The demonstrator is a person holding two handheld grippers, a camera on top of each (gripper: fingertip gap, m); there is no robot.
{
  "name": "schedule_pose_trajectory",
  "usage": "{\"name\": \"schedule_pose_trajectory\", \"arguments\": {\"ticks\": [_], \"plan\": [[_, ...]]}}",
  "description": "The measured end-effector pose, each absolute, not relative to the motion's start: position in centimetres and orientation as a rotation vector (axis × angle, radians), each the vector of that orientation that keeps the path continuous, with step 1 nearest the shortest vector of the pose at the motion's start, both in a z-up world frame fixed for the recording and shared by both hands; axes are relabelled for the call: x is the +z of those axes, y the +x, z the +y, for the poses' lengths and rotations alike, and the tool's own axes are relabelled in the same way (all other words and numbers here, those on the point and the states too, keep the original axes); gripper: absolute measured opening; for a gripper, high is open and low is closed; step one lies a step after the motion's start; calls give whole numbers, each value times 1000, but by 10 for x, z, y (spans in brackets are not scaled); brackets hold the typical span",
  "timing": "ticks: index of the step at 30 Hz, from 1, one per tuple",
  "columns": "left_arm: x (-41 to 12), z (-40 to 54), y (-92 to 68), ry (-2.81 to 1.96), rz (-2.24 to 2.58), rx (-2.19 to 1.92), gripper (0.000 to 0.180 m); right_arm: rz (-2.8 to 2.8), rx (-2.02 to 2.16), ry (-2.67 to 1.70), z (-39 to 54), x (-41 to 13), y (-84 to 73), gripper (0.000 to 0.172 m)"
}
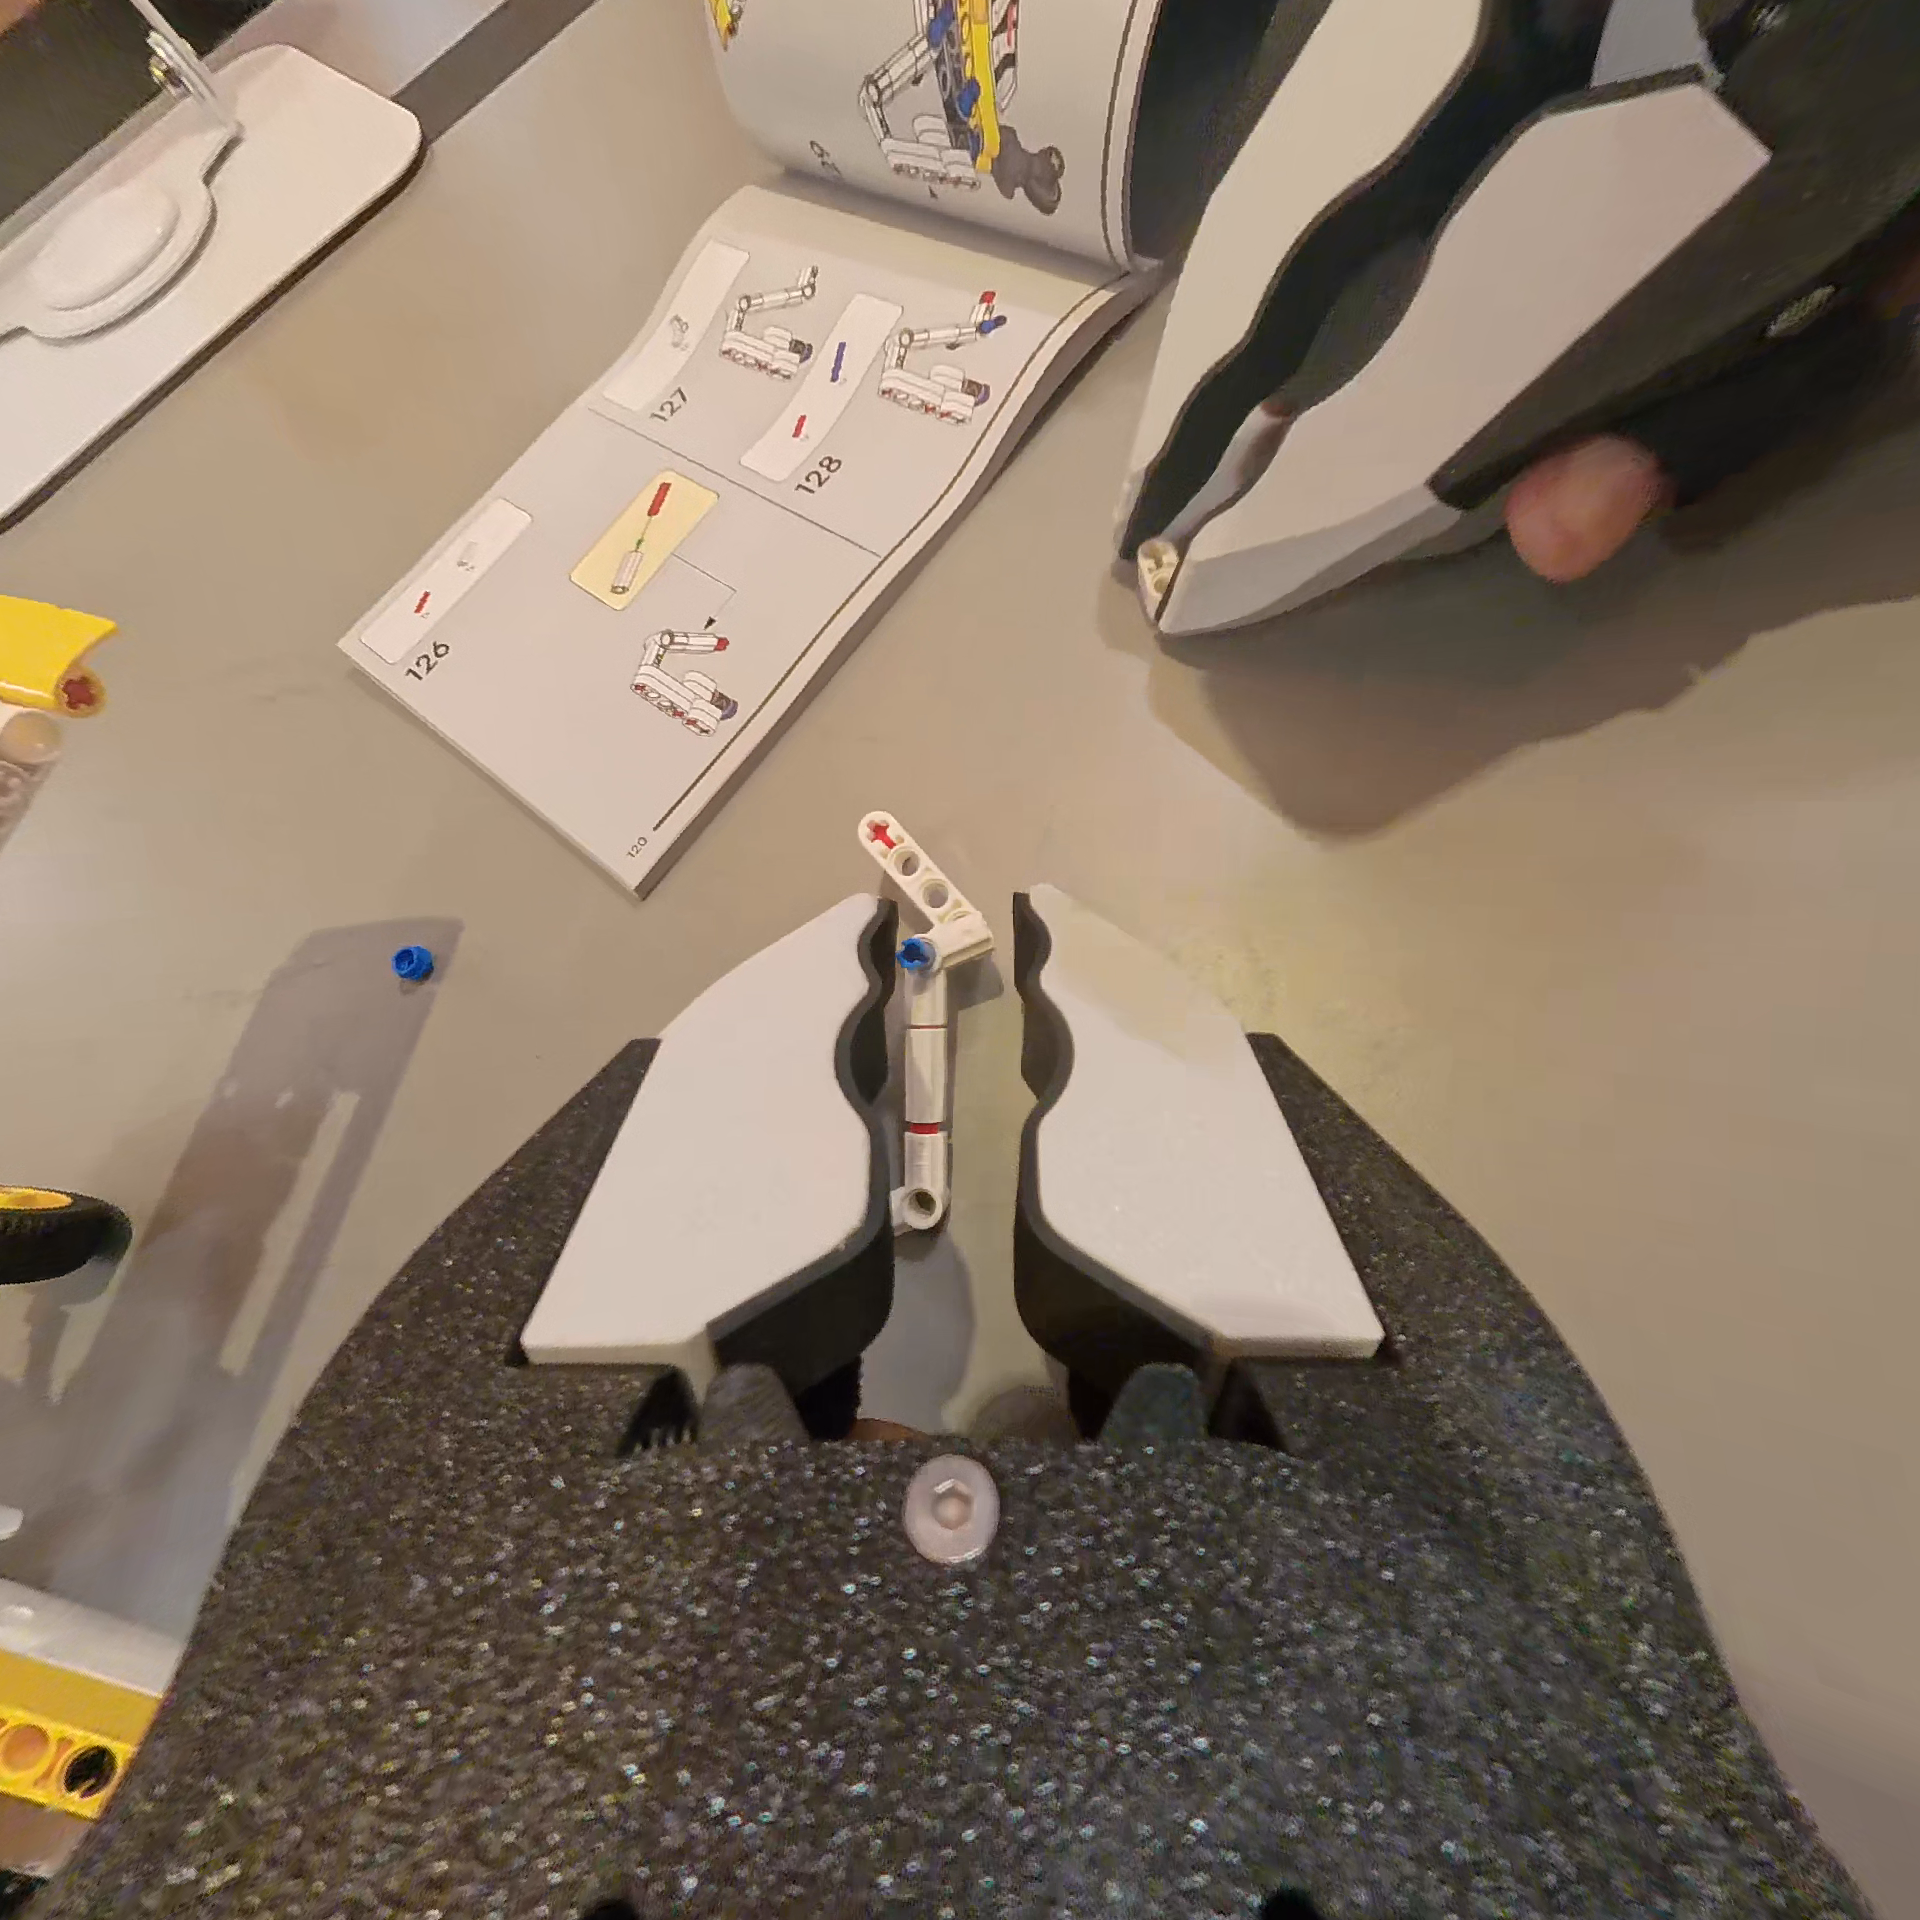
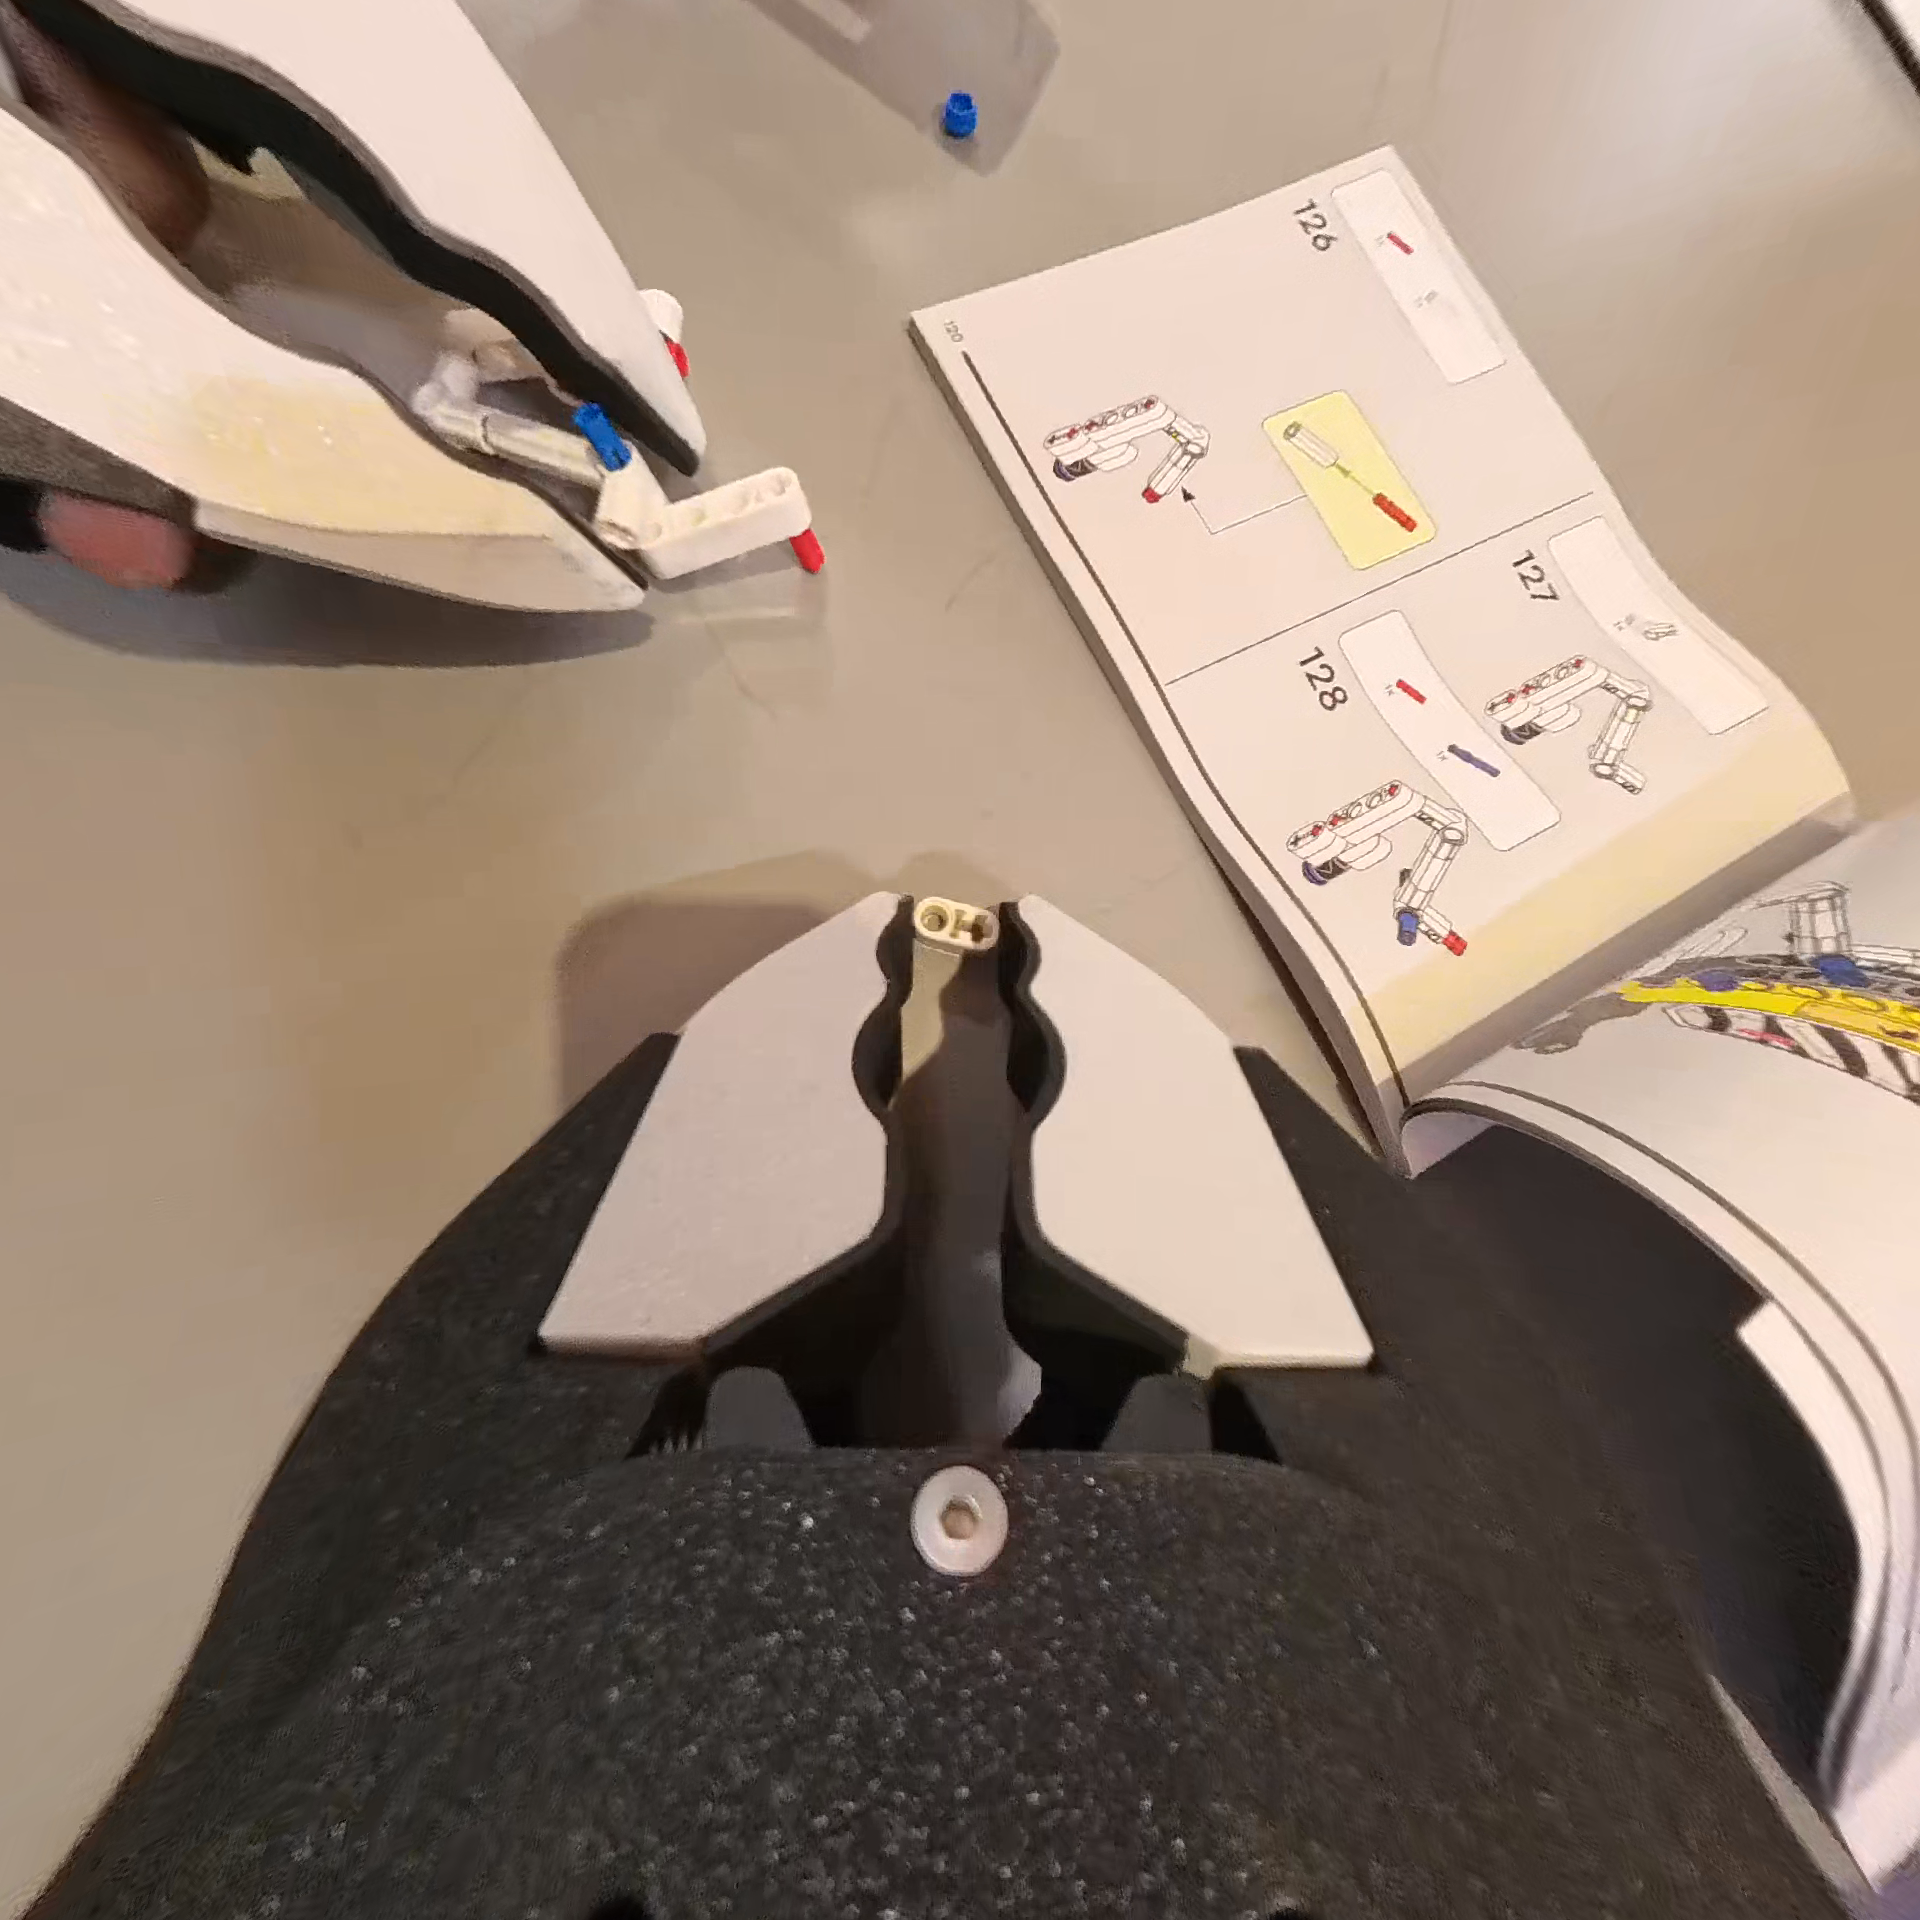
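- At the tips of the right claw (image 2: 956,914) we see a small cream connector (image 2: 954,923), clenched from both sides, low over the grey table (image 2: 416,831) and just beside the open booklet (image 2: 1351,520).
- Only the very fingertips hold it, so we judge that a slight twist or loosening could make it pop out and skitter off.
- Well apart from it, the left claw (image 1: 956,914) is closed around a white jointed arm (image 1: 923,1070), whose holed end sticks out past the fingertips.
- A blue peg (image 1: 912,952) on that arm bears against one pad. With so narrow a bearing, we think the arm could swivel in the grip or its joint could fold under a push.
- The two claws are near each other, so a careless approach could knock one piece loose.
- A loose blue peg (image 1: 412,963) lies on a clear sheet (image 1: 260,1143). It is round, so a nudge could roll it off.
- At the lower left edge a clear box (image 1: 62,1642) holds a yellow holed bar (image 1: 52,1756), and we cannot tell what else.
- A white tray (image 1: 312,135) at the far left carries a clear object we cannot make out.
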State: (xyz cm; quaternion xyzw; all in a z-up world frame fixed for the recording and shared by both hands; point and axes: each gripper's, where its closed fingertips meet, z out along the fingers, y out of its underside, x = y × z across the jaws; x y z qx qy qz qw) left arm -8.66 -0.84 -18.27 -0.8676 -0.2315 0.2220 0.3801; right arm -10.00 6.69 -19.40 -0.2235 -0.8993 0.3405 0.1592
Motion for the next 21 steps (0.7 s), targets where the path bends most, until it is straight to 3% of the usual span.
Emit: {"name": "schedule_pose_trajectory", "arguments": {"ticks": [5, 9, 13, 16, 18, 21], "plan": [[-183, -8, -85, -2217, -588, 534, 22, -2412, 940, -572, 77, -169, -86, 15], [-184, -6, -83, -2220, -567, 515, 22, -2183, 926, -626, 114, -106, -63, 15], [-185, -4, -81, -2234, -536, 500, 22, -1921, 790, -814, 209, -42, -49, 15], [-185, -3, -79, -2240, -511, 492, 21, -1858, 637, -996, 286, -48, -49, 16], [-185, -2, -78, -2242, -507, 489, 21, -1832, 549, -1082, 323, -62, -53, 26], [-185, -3, -78, -2242, -505, 499, 22, -1831, 555, -1143, 336, -72, -52, 33]]}}
